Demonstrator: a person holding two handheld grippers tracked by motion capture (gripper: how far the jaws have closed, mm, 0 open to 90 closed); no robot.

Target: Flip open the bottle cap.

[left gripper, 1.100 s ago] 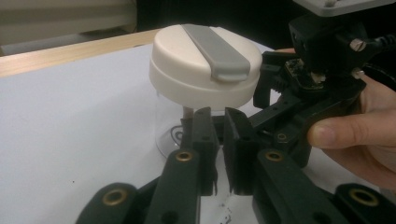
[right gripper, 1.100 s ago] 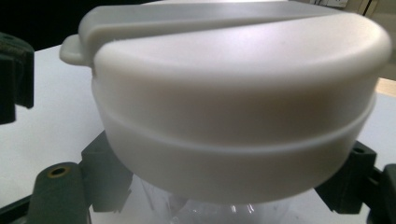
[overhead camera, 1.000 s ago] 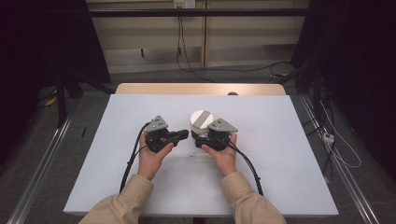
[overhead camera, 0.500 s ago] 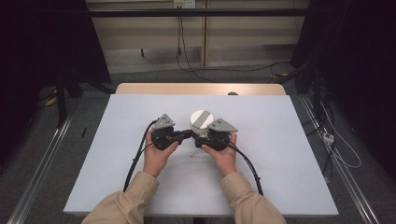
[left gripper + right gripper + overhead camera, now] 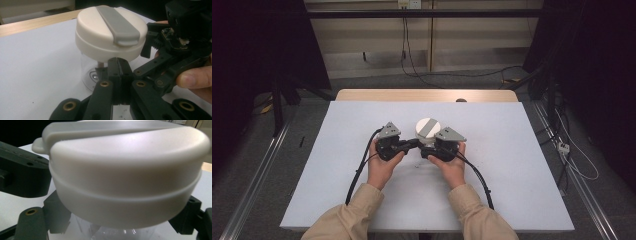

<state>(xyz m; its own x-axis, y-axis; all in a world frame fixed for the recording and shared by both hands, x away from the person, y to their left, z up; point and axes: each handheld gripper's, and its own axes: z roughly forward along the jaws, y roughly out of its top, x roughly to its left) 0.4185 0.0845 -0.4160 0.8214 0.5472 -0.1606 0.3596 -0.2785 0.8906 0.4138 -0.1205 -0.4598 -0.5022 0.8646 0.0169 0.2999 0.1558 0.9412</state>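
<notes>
From the high view I have a clear jar (image 5: 428, 131) with a white lid (image 5: 428, 127) standing near the middle of the white desk (image 5: 337, 150), just beyond both hands. My right gripper (image 5: 432, 148) sits on either side of the jar's clear body under the lid, though I cannot tell whether it is actually pinching the jar or merely set around it. My left gripper (image 5: 119, 75) has its jaws pressed together on nothing, the tips just beside the jar, low on its clear wall. The risk I see is the jar tipping or skating across the smooth desk: the lid looks wide and heavy over a narrower clear body, so a sideways nudge from the closed left tips could topple it if the right hold is loose. The left gripper view gives me the grey bar (image 5: 117, 23) across the lid and the empty clear base; the right gripper view gives me the lid's seam (image 5: 125, 195) up close; the high view alone places everything on the desk.
</notes>
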